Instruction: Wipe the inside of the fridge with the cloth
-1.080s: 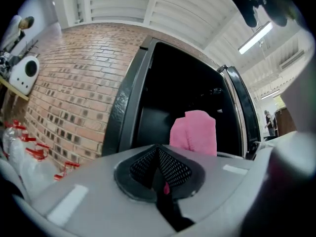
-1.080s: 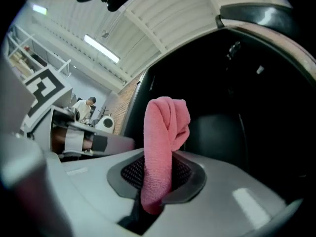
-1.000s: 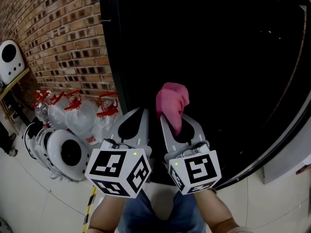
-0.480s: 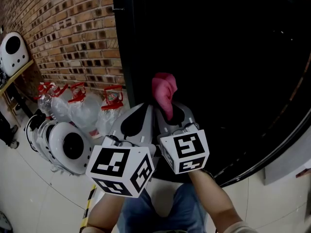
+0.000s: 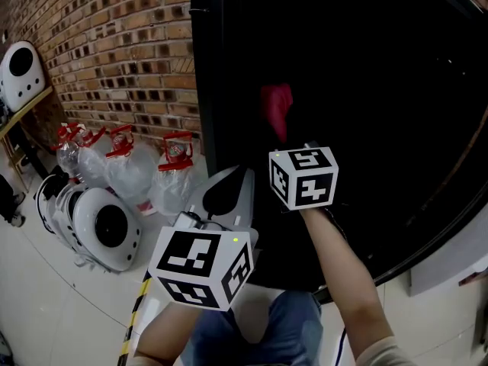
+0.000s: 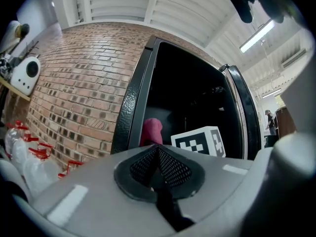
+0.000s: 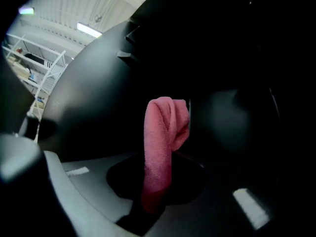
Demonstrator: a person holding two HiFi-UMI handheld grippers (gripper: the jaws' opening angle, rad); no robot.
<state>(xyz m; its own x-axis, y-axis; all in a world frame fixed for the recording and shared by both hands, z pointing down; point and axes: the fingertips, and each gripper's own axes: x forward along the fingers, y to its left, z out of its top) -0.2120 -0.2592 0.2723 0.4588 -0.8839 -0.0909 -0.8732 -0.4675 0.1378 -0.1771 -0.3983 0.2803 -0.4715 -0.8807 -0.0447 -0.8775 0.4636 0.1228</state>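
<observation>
Pinching pink cloth (image 7: 165, 132) upright, right gripper (image 7: 154, 184), inside dark fridge (image 5: 381, 90)

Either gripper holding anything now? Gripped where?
Right gripper is shut on the pink cloth, pinched at its lower end; the rest stands up beyond the jaws. Left gripper is shut, holding nothing.
</observation>
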